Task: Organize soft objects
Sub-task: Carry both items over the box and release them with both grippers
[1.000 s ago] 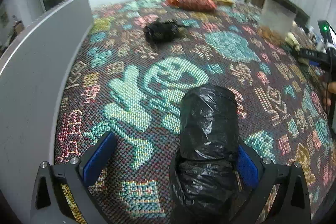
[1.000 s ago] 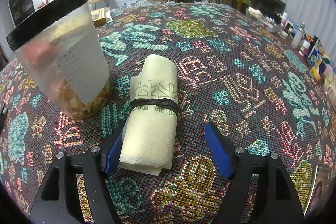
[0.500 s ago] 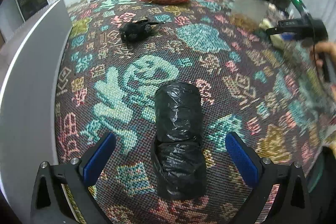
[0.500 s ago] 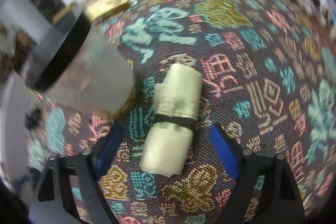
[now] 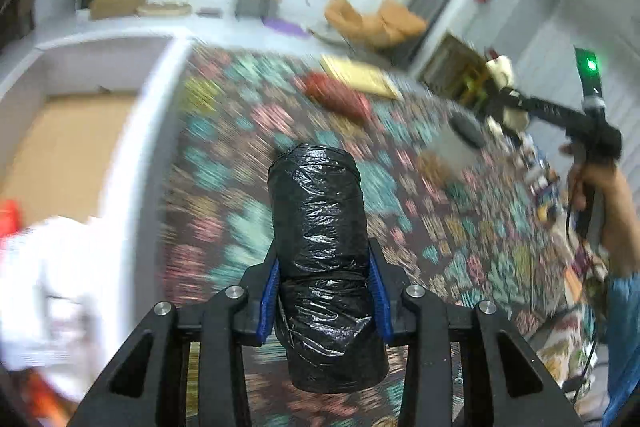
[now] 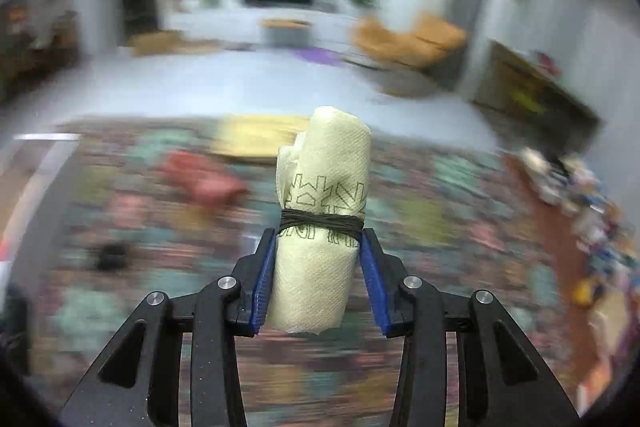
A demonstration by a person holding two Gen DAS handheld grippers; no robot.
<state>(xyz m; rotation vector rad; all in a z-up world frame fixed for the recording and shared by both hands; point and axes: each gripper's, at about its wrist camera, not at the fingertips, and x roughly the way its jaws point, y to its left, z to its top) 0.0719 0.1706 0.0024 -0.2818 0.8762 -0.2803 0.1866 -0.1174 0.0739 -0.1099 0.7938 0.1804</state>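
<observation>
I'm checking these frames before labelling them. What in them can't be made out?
- Left wrist view: white heap at the left edge, blurred and cut off.
- Right wrist view: small dark lump on the patterned woven cloth, motion-blurred.
- Both views: inside of the black plastic-wrapped roll, covered by wrap.

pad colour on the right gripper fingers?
Blue, on black fingers; pads press the pale yellow paper-towel roll. Clearest in the right wrist view.

Glossy crinkled plastic roll; matt embossed paper roll.
</observation>
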